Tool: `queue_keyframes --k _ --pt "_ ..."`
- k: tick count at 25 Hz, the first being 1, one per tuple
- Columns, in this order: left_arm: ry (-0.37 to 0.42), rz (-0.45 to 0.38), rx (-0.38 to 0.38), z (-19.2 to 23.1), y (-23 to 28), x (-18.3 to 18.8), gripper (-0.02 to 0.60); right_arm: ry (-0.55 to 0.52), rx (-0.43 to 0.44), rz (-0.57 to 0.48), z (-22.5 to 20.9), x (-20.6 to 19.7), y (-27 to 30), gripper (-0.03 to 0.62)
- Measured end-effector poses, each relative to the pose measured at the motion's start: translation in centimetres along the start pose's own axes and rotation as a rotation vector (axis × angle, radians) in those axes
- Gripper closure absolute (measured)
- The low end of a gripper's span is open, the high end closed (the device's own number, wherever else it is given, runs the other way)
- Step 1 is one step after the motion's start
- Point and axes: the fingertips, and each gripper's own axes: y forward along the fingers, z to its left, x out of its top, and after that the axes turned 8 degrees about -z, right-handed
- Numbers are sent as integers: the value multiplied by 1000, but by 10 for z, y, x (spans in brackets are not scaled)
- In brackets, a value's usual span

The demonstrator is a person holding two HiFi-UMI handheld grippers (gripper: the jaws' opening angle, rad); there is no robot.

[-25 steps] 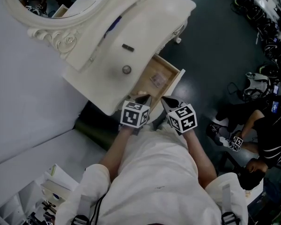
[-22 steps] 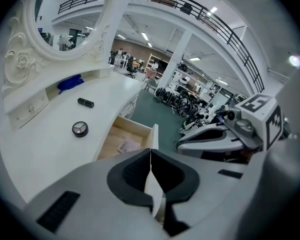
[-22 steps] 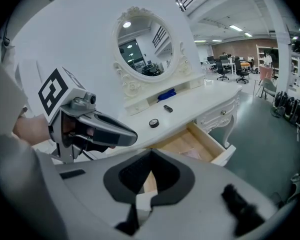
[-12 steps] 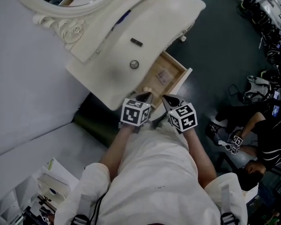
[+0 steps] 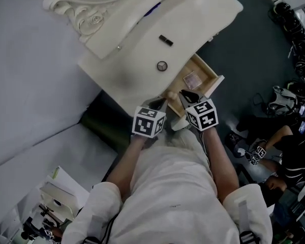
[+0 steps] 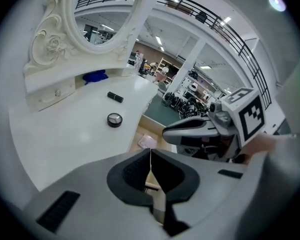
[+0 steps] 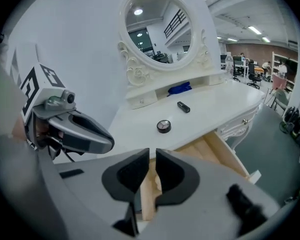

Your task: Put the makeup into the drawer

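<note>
A round compact and a black tube lie on the white vanity top. Its wooden drawer stands pulled out, with a pinkish packet inside. My left gripper hangs over the vanity's near edge beside the drawer, shut and empty; its own view shows the pads meeting. My right gripper sits over the drawer's near end. Its jaws show only a thin slit, with nothing between them. The compact and tube lie ahead of it.
An oval mirror in a carved frame rises behind the top, with a blue thing on the shelf under it. A seated person and gear lie on the dark floor at right. A white wall is at left.
Both grippers have moved forward toward the vanity and drawer. The right one now reaches over the drawer's near end, and its jaws have parted by a hair.
</note>
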Motion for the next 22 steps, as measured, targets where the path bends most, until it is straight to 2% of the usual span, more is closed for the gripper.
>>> queue_keyframes --k 1,2,3,12,22 --pt "-5 0 2 7 0 0 571 -4 1 4 -1 4 9 555" --pt "-11 -2 4 13 0 1 571 -10 1 10 -2 7 17 508" --pt "-16 -4 5 18 0 2 571 -19 0 17 -4 11 25 496" --pt "-45 -24 26 62 5 13 571 -132 -14 61 -18 39 90 441" --pt "-72 -43 59 93 4 23 571 -268 -41 130 -31 48 143 361"
